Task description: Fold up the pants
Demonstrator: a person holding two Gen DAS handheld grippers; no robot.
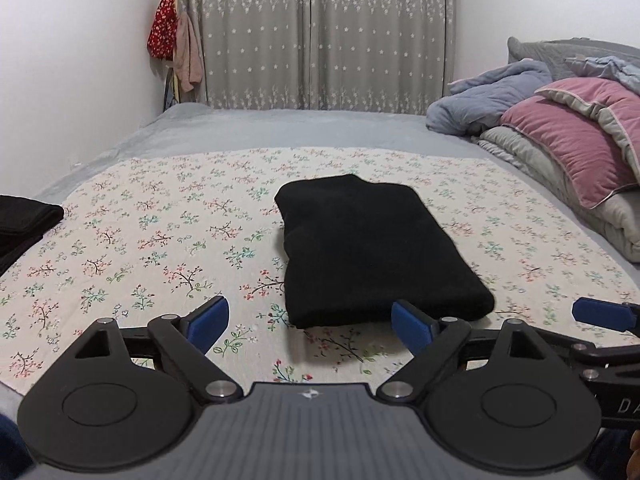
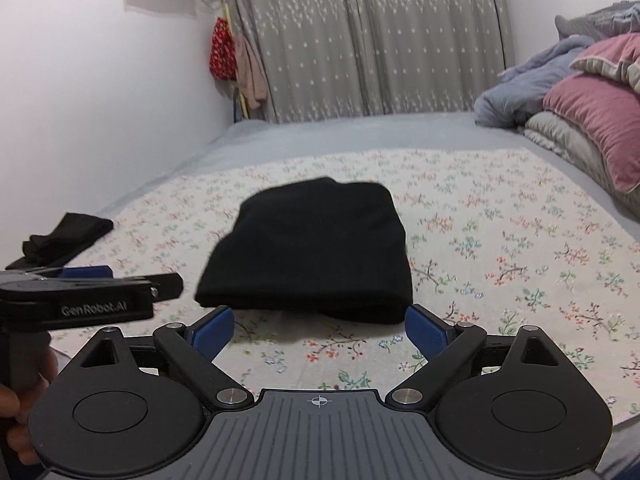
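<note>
- Black folded fabric pants [image 1: 380, 248] lie flat on the floral bedspread [image 1: 160, 240].
- Left gripper [image 1: 310, 322] fingers wide, empty.
- Right gripper [image 2: 320, 330] fingers wide, empty.

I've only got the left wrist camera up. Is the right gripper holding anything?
Observer: No. The right gripper is open, with nothing between its fingers. The folded black pants lie in front of it.
Operator: And that dark thing cut off at my left edge?
Observer: It's a separate black garment. All of it lies on the floral sheet, well apart from the pants.
</note>
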